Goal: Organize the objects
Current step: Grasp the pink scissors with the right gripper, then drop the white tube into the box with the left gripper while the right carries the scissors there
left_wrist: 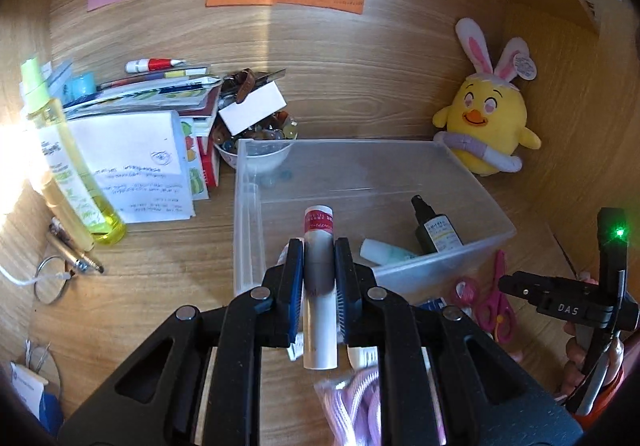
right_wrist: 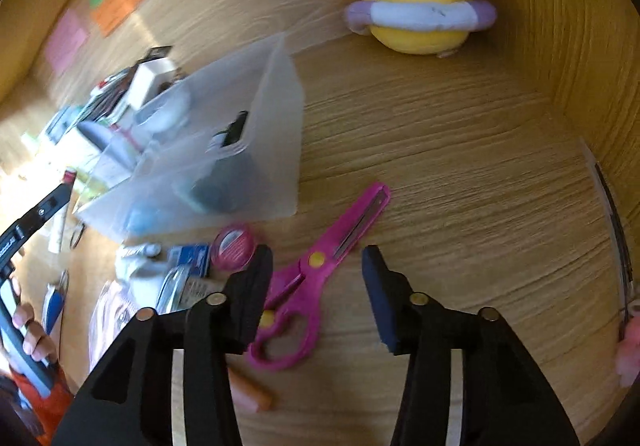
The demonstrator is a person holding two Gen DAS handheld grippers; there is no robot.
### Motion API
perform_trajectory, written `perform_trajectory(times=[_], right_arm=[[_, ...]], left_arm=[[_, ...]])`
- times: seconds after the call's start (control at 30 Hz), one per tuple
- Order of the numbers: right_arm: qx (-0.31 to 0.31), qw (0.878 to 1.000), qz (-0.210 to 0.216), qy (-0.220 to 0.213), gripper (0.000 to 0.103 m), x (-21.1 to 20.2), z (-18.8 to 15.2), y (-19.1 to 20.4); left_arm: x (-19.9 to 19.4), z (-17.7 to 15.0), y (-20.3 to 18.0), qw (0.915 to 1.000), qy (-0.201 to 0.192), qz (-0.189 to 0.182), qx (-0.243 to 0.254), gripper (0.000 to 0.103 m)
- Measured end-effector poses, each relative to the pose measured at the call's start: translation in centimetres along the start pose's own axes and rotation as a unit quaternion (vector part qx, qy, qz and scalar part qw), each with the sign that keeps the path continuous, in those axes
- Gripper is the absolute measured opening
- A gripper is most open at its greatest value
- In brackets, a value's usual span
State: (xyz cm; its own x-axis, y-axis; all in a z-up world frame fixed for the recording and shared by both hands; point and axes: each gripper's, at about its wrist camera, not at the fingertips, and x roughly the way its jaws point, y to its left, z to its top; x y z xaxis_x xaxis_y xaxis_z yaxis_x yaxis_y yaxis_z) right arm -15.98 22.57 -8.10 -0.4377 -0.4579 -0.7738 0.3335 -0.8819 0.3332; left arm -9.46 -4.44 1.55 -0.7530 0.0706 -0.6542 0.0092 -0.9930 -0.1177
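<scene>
My left gripper (left_wrist: 319,278) is clamped on a white tube with a red label (left_wrist: 319,246), held above the near wall of the clear plastic bin (left_wrist: 440,270). My right gripper (right_wrist: 318,286) stands apart with nothing in it, above the pink scissors (right_wrist: 320,266) lying on the wooden desk (right_wrist: 460,166) just beside the bin.

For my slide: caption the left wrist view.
Left tool grips a white tube above a clear bin holding two bottles.

Warm light glares from the left; the right wrist view is motion-blurred leftward; fisheye edges bend, corners dark.
</scene>
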Motion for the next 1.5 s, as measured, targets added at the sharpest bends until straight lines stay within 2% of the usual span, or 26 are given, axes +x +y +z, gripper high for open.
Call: perform_trajectory(times=[0.1,0.2,0.37,0.43,0.53,0.6,0.73,0.83,0.9,0.93,1.0,1.13,1.2,1.33,1.5], right_arm=[[0.004,1.000,-0.022,0.001,0.052,0.7,0.5,0.2],[-0.014,0.998,-0.056,-0.004,0.053,1.2,0.7,1.0],[-0.091,0.991,-0.101,-0.004,0.052,1.4,-0.2,2.4],[-0.113,0.988,-0.106,-0.002,0.048,1.3,-0.6,2.6],[-0.143,0.984,-0.110,0.003,0.034,0.8,-1.0,2.5],[-0.153,0.983,-0.099,0.012,0.021,0.4,-1.0,2.0],[-0.161,0.983,-0.088,0.013,0.017,0.1,-1.2,1.3],[-0.159,0.984,-0.084,0.008,0.017,-0.1,-1.3,1.0],[-0.147,0.986,-0.074,0.005,0.017,-0.4,-1.4,0.6],[-0.140,0.988,-0.068,0.004,0.017,-0.5,-1.4,0.5],[-0.133,0.989,-0.064,-0.006,0.017,-0.9,-1.4,0.3],[-0.124,0.990,-0.053,-0.039,0.017,-2.7,-0.9,0.4],[-0.123,0.990,-0.047,-0.059,0.017,-3.8,-0.5,0.7],[-0.132,0.986,-0.031,-0.098,0.017,-5.9,0.6,2.0],[-0.148,0.979,-0.010,-0.139,0.017,-7.9,2.1,3.7]], left_arm=[[1.1,0.6,0.0,1.0000,0.008,-0.002,0.003,0.015],[2.4,1.2,0.1,0.9997,0.024,-0.010,0.005,0.015],[4.3,1.6,0.2,0.9985,0.051,-0.016,0.010,0.015],[4.8,1.6,0.1,0.9981,0.058,-0.015,0.015,0.015],[5.3,1.5,-0.1,0.9977,0.063,-0.014,0.021,0.015],[5.4,1.4,-0.2,0.9975,0.064,-0.017,0.022,0.015],[4.9,1.3,-0.6,0.9974,0.063,-0.025,0.023,0.017],[3.6,1.1,-1.0,0.9981,0.050,-0.023,0.028,0.031],[2.4,0.7,-1.3,0.9987,0.037,-0.017,0.031,0.047],[1.9,0.6,-1.4,0.9989,0.031,-0.013,0.032,0.050],[0.8,0.0,-1.6,0.9990,0.023,-0.005,0.038,0.063],[-0.5,-1.3,-1.6,0.9988,0.031,-0.004,0.039,0.077],[-0.7,-2.1,-1.6,0.9985,0.041,-0.009,0.035,0.088],[-0.4,-4.3,-1.9,0.9962,0.077,-0.020,0.037,0.096],[0.6,-7.0,-2.6,0.9912,0.123,-0.030,0.037,0.096]])
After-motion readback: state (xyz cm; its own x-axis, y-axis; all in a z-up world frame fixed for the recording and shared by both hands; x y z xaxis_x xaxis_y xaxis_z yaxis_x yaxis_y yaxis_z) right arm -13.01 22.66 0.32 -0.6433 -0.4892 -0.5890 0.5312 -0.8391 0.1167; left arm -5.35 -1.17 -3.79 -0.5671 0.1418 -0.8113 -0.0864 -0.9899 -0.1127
